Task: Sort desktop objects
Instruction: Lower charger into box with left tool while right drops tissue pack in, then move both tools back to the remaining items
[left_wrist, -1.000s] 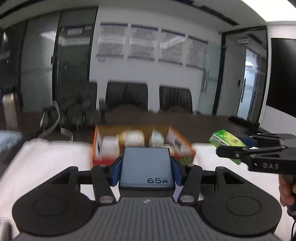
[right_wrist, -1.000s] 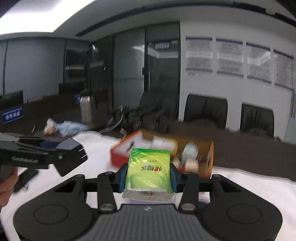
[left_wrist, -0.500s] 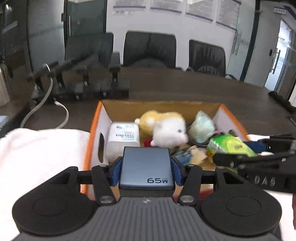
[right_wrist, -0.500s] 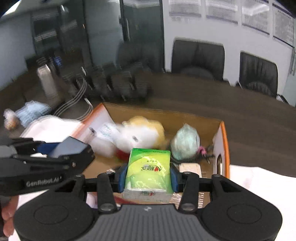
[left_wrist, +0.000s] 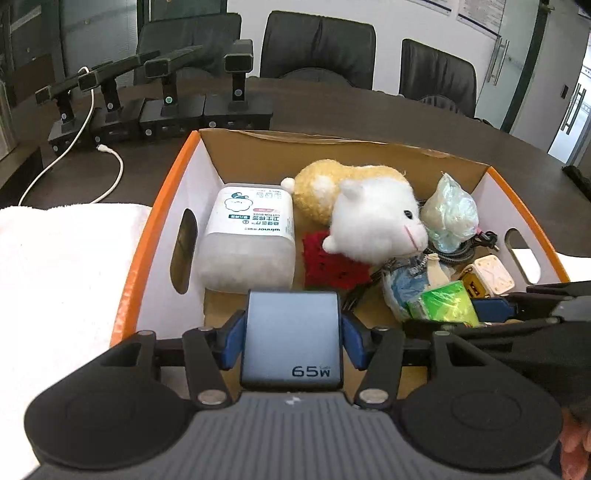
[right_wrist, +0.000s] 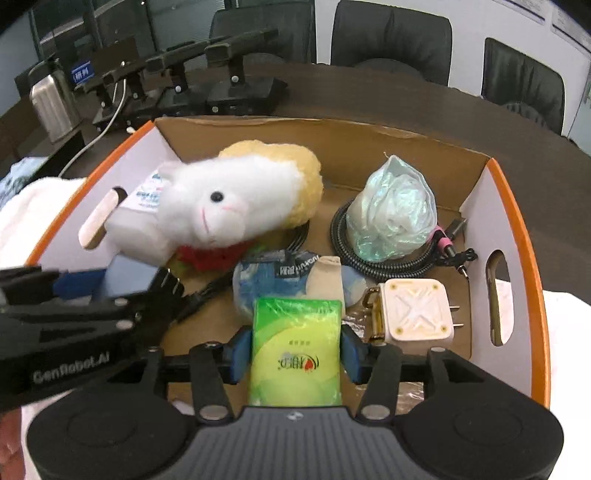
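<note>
My left hand-held gripper (left_wrist: 293, 334) has the blue-grey power bank (left_wrist: 291, 338) marked 65W between its blue pads, jaws easing apart, pads look barely on it now. Right hand-held gripper (right_wrist: 295, 349) same story with the green tissue pack (right_wrist: 295, 350): jaws opening, pack still sitting between the pads. Both hang over the near end of the orange-rimmed cardboard box (left_wrist: 155, 221), which is on the dark tabletop (left_wrist: 332, 118) beside a white towel (left_wrist: 62, 266). Box is already crowded: cotton swab tub (left_wrist: 247, 236), white and yellow plush toy (left_wrist: 369, 218), red cloth (left_wrist: 332, 262), bagged item (left_wrist: 448, 214), coiled cable (right_wrist: 384, 266), white plug adapter (right_wrist: 417, 314). Risks as I judge them: the two grippers sit very close, so they could knock together on release; power bank may drop hard onto the loose black cable; tissue pack could land on the adapter prongs and tip out of place.
</note>
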